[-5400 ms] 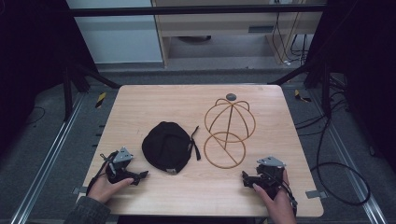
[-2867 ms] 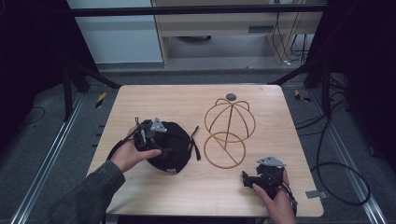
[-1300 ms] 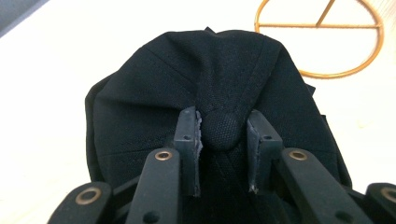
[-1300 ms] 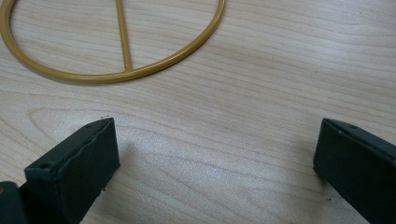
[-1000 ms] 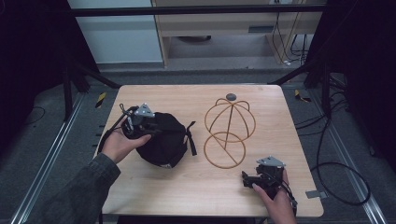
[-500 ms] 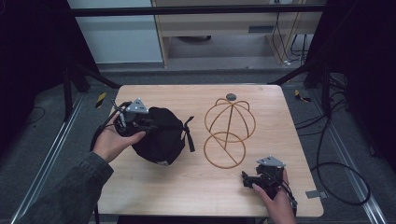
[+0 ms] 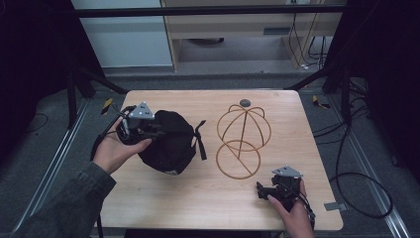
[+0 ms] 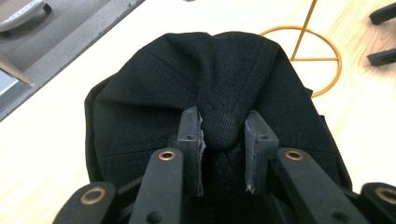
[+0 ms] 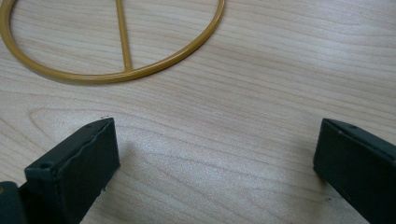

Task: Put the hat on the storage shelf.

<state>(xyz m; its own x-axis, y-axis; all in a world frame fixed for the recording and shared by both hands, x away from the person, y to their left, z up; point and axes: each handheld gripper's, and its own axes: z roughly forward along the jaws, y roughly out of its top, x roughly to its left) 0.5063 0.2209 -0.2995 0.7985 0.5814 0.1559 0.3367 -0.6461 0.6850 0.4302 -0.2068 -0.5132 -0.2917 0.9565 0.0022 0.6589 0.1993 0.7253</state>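
Observation:
A black cap (image 7: 168, 141) hangs tilted above the left half of the table, lifted off the wood. My left gripper (image 7: 148, 130) is shut on the cap (image 8: 210, 88), its pads pinching the round top button (image 8: 223, 129) and the cloth bunched around it. A gold wire cap stand (image 7: 242, 139) with a dome frame and a ring base stands at the table's middle right. Its ring base (image 9: 112, 42) lies just ahead of my right gripper (image 9: 215, 154). The right gripper (image 7: 271, 191) rests open on the wood near the front right edge, nothing between its pads.
A small dark round disc (image 7: 245, 103) lies at the table's far edge behind the stand. The wooden table (image 7: 198, 198) has bare room in its front middle. Cables trail on the grey floor to the right.
The left hand has lifted the cap up off the table and drawn it slightly left and away. The right gripper has stayed where it was.

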